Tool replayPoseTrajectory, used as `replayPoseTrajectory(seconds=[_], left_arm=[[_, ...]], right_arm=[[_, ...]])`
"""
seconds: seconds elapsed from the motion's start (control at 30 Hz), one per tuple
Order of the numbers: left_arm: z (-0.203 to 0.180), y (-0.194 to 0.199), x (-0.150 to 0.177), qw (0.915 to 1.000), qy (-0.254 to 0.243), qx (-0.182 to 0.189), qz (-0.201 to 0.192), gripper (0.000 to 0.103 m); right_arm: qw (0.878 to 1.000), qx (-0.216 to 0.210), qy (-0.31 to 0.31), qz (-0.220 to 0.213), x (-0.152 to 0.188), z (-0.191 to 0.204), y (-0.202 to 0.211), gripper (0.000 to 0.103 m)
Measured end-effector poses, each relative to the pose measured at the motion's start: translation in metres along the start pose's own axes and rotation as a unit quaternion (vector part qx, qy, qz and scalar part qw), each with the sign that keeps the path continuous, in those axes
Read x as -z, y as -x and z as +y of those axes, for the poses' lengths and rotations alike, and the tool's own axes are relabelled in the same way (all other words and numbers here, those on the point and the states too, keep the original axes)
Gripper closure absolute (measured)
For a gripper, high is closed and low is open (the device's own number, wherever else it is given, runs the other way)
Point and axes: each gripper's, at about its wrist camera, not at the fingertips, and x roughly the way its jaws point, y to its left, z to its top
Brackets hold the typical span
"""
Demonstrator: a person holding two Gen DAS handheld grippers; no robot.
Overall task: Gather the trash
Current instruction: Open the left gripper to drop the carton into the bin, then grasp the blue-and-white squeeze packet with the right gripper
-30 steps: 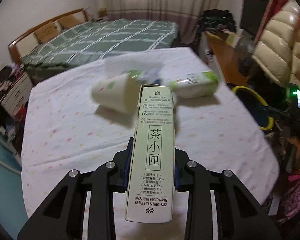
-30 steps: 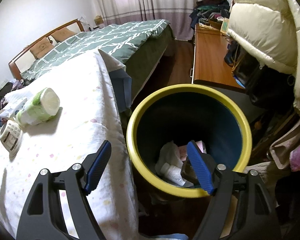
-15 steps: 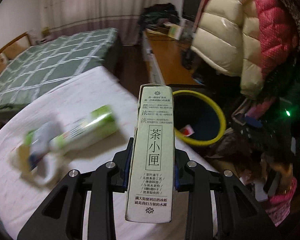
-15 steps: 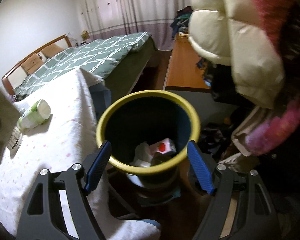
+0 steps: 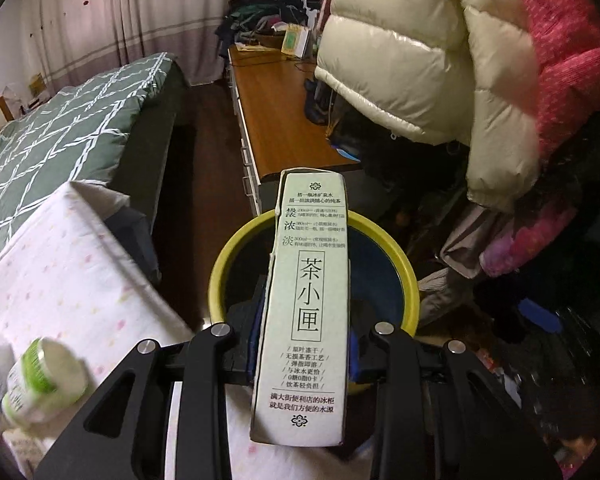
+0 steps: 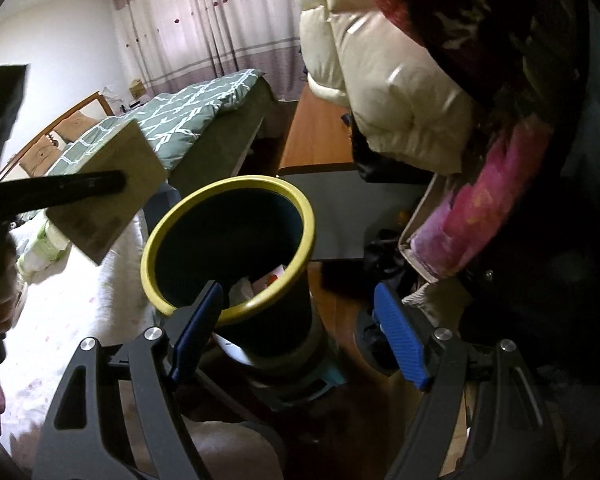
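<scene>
Pale green card: tall flat tea box (image 5: pixel 306 300), matt, printed 茶小匣 in black, clamped in the left hand-held gripper (image 5: pixel 304 344), directly over the bin.
Bin: round trash can (image 6: pixel 236 248), yellow rim, dark wall, crumpled paper inside.
Right hand-held gripper (image 6: pixel 300 332): blue ribbed pads wide apart, empty.
Bench (image 5: pixel 72 280): dotted white cloth; green-white bottle (image 5: pixel 44 384) lying there.
Alongside: puffy cream jacket (image 5: pixel 412 64).

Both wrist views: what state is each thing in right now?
Pale green printed tea carton: clamped, held at the bin.
Left gripper: shut on the carton.
Right gripper: open, empty.
Yellow-rimmed dark bin: upright, open, trash inside.
Green-and-white plastic bottle: lying on the white cloth.
</scene>
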Motion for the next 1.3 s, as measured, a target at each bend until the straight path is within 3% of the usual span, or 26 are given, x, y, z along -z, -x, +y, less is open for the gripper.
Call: replayPoseTrajectory(seconds=[0.07, 0.1, 0.13, 0.2, 0.3, 0.43, 0.67, 0.83, 0.93, 1.13, 1.3], left_arm=[[-0.001, -0.011, -0.005, 1.0000, 0.007, -0.006, -0.001, 0.064], [0.000, -0.012, -0.006, 0.9998, 0.011, -0.011, -0.008, 0.049], [0.001, -0.010, -0.007, 0.9996, 0.014, -0.018, -0.017, 0.042], [0.005, 0.006, -0.006, 0.9986, 0.016, -0.029, -0.042, 0.037], [0.016, 0.048, 0.004, 0.9957, 0.027, -0.039, -0.080, 0.032], [0.035, 0.118, 0.038, 0.9874, 0.048, -0.060, -0.138, 0.017], [0.079, 0.209, 0.131, 0.9736, 0.102, -0.114, -0.169, 0.011], [0.111, 0.254, 0.208, 0.9588, 0.138, -0.194, -0.156, 0.009], [0.133, 0.278, 0.255, 0.9453, 0.169, -0.239, -0.144, 0.009], [0.165, 0.315, 0.316, 0.9231, 0.223, -0.274, -0.151, 0.009], [0.182, 0.327, 0.339, 0.9135, 0.250, -0.279, -0.159, 0.009]], right_arm=[[1.000, 0.000, -0.001, 0.003, 0.002, 0.000, -0.002, 0.029], [1.000, 0.000, -0.001, 0.004, 0.003, 0.000, -0.002, 0.029], [1.000, -0.001, 0.000, 0.005, 0.003, 0.001, -0.003, 0.029], [1.000, -0.004, 0.000, 0.006, 0.004, 0.003, -0.003, 0.029], [1.000, -0.011, 0.003, 0.007, 0.003, 0.007, -0.004, 0.029], [1.000, -0.025, 0.012, 0.008, 0.005, 0.021, -0.004, 0.029], [0.998, -0.051, 0.043, 0.010, 0.006, 0.060, -0.004, 0.029], [0.994, -0.077, 0.077, 0.016, 0.008, 0.104, -0.005, 0.029], [0.989, -0.100, 0.103, 0.020, 0.011, 0.137, -0.004, 0.029], [0.974, -0.161, 0.159, 0.021, 0.014, 0.218, 0.004, 0.029], [0.956, -0.214, 0.199, 0.014, 0.015, 0.289, 0.014, 0.029]])
